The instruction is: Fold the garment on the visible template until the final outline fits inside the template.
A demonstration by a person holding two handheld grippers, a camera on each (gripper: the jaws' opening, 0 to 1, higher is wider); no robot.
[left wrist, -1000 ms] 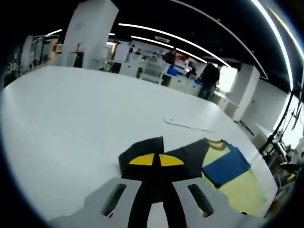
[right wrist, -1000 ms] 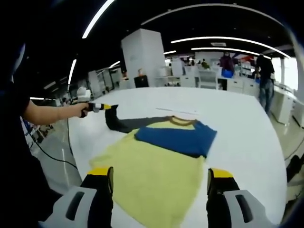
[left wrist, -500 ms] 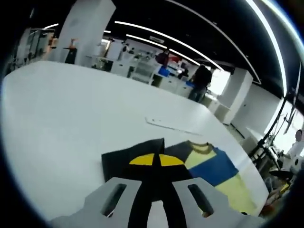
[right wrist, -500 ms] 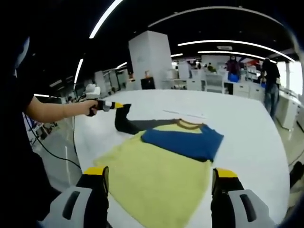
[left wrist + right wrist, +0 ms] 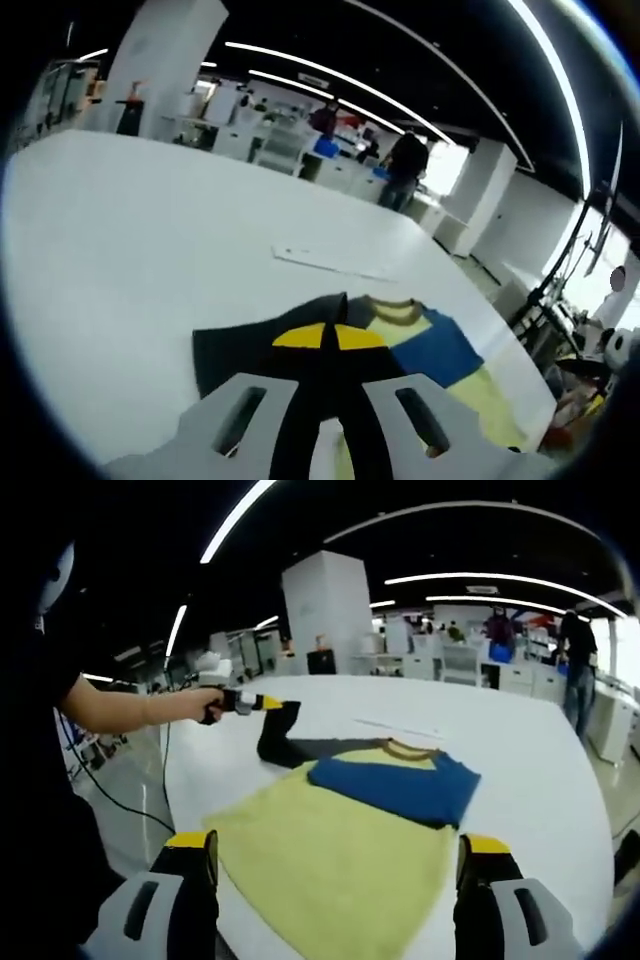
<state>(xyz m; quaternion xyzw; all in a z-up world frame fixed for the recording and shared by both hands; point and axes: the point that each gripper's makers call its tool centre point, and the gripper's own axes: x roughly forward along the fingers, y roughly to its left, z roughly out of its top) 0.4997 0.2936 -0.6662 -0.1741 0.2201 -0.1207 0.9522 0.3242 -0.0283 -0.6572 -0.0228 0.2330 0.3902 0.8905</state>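
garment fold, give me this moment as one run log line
left gripper: shut on dark sleeve | right gripper: open above yellow body | garment: flat on white table, blue sleeve folded across chest

The garment (image 5: 345,845) is soft matt cloth: a pale yellow body with a faintly nubbly weave, a blue sleeve (image 5: 400,790) and a dark grey sleeve (image 5: 250,345) of the same dull finish, and a ribbed-looking olive collar (image 5: 405,748). The table (image 5: 130,250) is smooth, white and slightly satin, with soft light on it. The right gripper (image 5: 335,865) has matt grey plastic-looking jaws with black fingers tipped in yellow. The left gripper (image 5: 330,338) looks the same.
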